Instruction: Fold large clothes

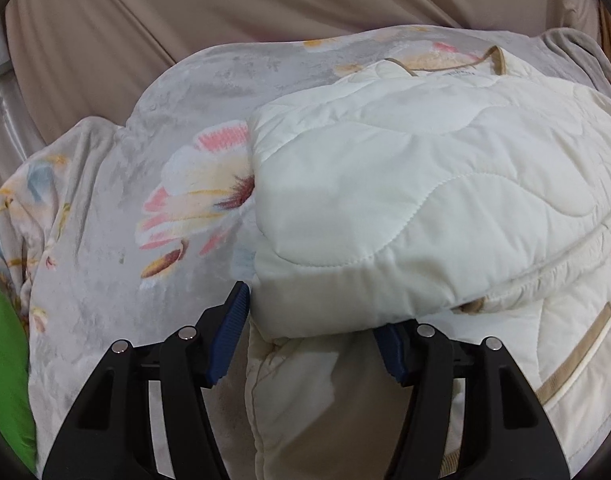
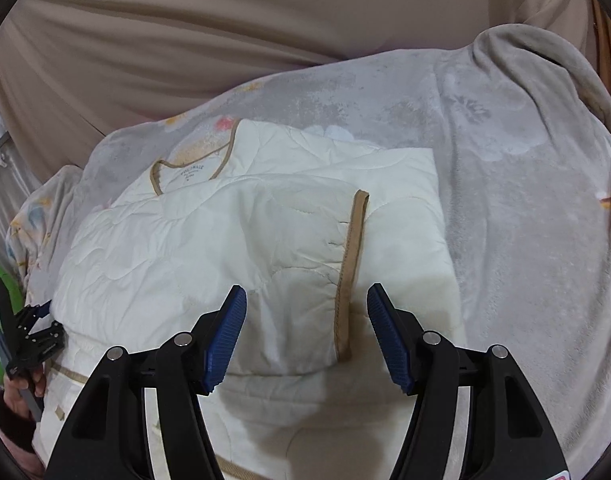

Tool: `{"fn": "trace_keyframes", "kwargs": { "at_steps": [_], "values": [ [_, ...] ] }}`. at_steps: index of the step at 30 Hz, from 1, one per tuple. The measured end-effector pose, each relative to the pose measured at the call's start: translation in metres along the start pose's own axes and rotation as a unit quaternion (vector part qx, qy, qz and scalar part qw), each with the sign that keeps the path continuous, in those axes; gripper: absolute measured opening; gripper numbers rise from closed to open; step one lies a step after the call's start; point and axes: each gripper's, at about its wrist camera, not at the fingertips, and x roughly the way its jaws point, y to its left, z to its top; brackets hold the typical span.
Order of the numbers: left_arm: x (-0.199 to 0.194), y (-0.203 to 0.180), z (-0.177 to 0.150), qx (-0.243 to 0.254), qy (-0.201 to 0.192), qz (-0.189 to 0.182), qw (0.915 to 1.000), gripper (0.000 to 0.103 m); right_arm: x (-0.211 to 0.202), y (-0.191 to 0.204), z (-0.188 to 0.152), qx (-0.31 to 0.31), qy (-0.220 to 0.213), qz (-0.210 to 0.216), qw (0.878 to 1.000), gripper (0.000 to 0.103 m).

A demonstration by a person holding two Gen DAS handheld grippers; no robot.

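A cream quilted jacket (image 1: pixel 425 200) with tan trim lies folded on a grey floral blanket (image 1: pixel 105 280). My left gripper (image 1: pixel 309 312) stands open at the jacket's left edge. The puffy fold bulges between its blue pads (image 1: pixel 229 336) and covers the right fingertip. In the right wrist view the jacket (image 2: pixel 185 248) has a sleeve laid across its body, ending in a tan-edged cuff (image 2: pixel 351 264). My right gripper (image 2: pixel 306 290) hovers open just in front of that cuff, holding nothing. The left gripper (image 2: pixel 33 336) shows at the far left, held by a hand (image 2: pixel 21 392).
The blanket (image 2: pixel 525 240) spreads wide to the right of the jacket, rumpled at its far corner. Beige draped fabric (image 1: pixel 185 20) fills the background. A green object (image 1: pixel 5 360) sits at the left edge, beside the blanket.
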Motion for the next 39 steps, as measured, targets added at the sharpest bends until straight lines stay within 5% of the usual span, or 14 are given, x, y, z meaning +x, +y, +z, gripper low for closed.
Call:
{"fn": "trace_keyframes", "kwargs": {
  "at_steps": [4, 7, 10, 12, 15, 17, 21, 23, 25, 27, 30, 34, 36, 39],
  "values": [
    [0.001, 0.005, 0.001, -0.017, -0.005, -0.005, 0.9998, 0.049, 0.012, 0.009, -0.001, -0.022, 0.009, -0.018, 1.000, 0.062],
    [-0.006, 0.008, 0.001, -0.028, -0.019, 0.000, 0.9994, 0.033, 0.015, 0.013, -0.001, -0.035, 0.008, -0.026, 0.999, 0.059],
    [-0.017, 0.016, 0.005, -0.056, -0.036, -0.018, 0.9976, 0.019, 0.017, 0.020, 0.001, -0.052, 0.009, -0.023, 0.998, 0.014],
    [-0.029, 0.025, 0.010, -0.081, -0.051, -0.019, 0.9952, 0.009, 0.001, 0.028, 0.006, -0.054, -0.017, 0.004, 0.998, 0.008],
    [-0.048, 0.043, 0.012, -0.124, -0.071, -0.037, 0.9890, 0.008, -0.055, 0.051, 0.010, -0.089, -0.109, 0.063, 0.988, 0.007],
    [-0.044, 0.048, 0.008, -0.132, -0.057, -0.038, 0.9889, 0.008, -0.074, 0.054, 0.010, -0.095, -0.139, 0.063, 0.984, 0.007],
    [0.000, 0.027, -0.013, -0.108, 0.017, -0.029, 0.9936, 0.009, -0.001, 0.025, 0.001, -0.067, -0.009, 0.026, 0.997, 0.007],
    [-0.009, 0.020, -0.014, -0.088, 0.006, -0.017, 0.9960, 0.009, 0.032, 0.010, -0.017, -0.048, 0.036, 0.022, 0.998, 0.007],
    [-0.022, 0.023, -0.014, -0.089, 0.012, -0.029, 0.9955, 0.011, 0.025, 0.007, -0.018, -0.041, 0.032, 0.023, 0.998, 0.008],
    [-0.038, 0.032, -0.019, -0.095, 0.021, -0.041, 0.9944, 0.011, 0.009, 0.004, -0.013, -0.035, 0.029, 0.010, 0.999, 0.020],
    [-0.076, 0.050, -0.021, -0.107, -0.002, -0.038, 0.9936, 0.011, -0.023, 0.001, -0.005, -0.033, 0.002, -0.011, 0.999, 0.021],
    [-0.103, 0.056, 0.019, -0.124, -0.056, -0.051, 0.9894, 0.016, -0.043, 0.026, 0.025, -0.057, -0.033, 0.001, 0.998, 0.026],
    [-0.092, 0.046, 0.052, -0.127, -0.063, -0.079, 0.9867, 0.029, -0.035, 0.057, 0.048, -0.079, -0.044, 0.022, 0.996, 0.026],
    [-0.055, 0.015, 0.097, -0.118, -0.051, -0.101, 0.9865, 0.031, -0.009, 0.105, 0.068, -0.116, -0.037, 0.043, 0.992, 0.026]
  ]
}}
